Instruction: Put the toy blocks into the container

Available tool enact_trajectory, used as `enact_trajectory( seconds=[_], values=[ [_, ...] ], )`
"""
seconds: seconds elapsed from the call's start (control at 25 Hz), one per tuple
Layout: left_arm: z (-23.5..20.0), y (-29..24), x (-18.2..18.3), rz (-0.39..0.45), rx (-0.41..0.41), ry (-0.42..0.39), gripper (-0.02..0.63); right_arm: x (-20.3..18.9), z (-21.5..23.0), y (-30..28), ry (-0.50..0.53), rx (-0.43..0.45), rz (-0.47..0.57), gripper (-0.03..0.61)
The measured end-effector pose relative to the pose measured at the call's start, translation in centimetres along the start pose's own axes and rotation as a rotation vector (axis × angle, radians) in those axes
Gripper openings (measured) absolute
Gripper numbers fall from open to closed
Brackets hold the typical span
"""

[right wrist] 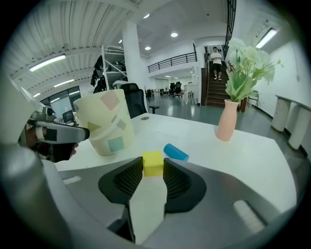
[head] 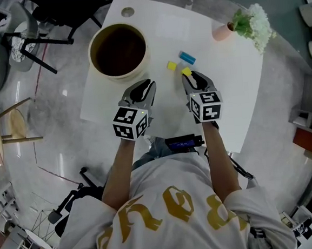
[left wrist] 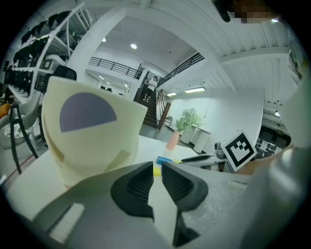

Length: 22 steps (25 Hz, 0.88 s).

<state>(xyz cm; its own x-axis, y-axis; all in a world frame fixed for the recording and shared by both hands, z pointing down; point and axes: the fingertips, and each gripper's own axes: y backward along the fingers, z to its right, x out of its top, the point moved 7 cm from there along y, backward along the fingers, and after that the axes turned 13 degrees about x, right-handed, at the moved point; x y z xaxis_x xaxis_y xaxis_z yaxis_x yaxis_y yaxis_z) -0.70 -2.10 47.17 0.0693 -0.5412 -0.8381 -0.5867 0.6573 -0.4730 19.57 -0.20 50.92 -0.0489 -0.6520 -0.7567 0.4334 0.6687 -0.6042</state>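
A cream container (head: 117, 51) stands at the back left of the white table (head: 234, 87). My right gripper (head: 189, 76) is shut on a yellow block (head: 186, 71), which sits between the tips of its pads in the right gripper view (right wrist: 152, 163). A second yellow block (head: 171, 65) and a blue block (head: 187, 57) lie just beyond it on the table. My left gripper (head: 145, 86) hovers right of the container's near side, shut with nothing held (left wrist: 157, 181). In the left gripper view the container (left wrist: 87, 131) fills the left side.
A pink vase with white flowers (head: 248, 25) stands at the table's back right corner. A small round cap (head: 127, 12) sits in the table's far edge. Chairs and a stool stand on the floor at the left.
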Motion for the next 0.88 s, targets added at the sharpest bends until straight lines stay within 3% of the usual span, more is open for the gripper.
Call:
enact_trajectory(
  seconds=[0.88],
  values=[
    [0.7,9.2,2.4,0.184,0.088,0.022,0.044,3.8,-8.0,6.4,0.033,0.060,0.214,0.160]
  ],
)
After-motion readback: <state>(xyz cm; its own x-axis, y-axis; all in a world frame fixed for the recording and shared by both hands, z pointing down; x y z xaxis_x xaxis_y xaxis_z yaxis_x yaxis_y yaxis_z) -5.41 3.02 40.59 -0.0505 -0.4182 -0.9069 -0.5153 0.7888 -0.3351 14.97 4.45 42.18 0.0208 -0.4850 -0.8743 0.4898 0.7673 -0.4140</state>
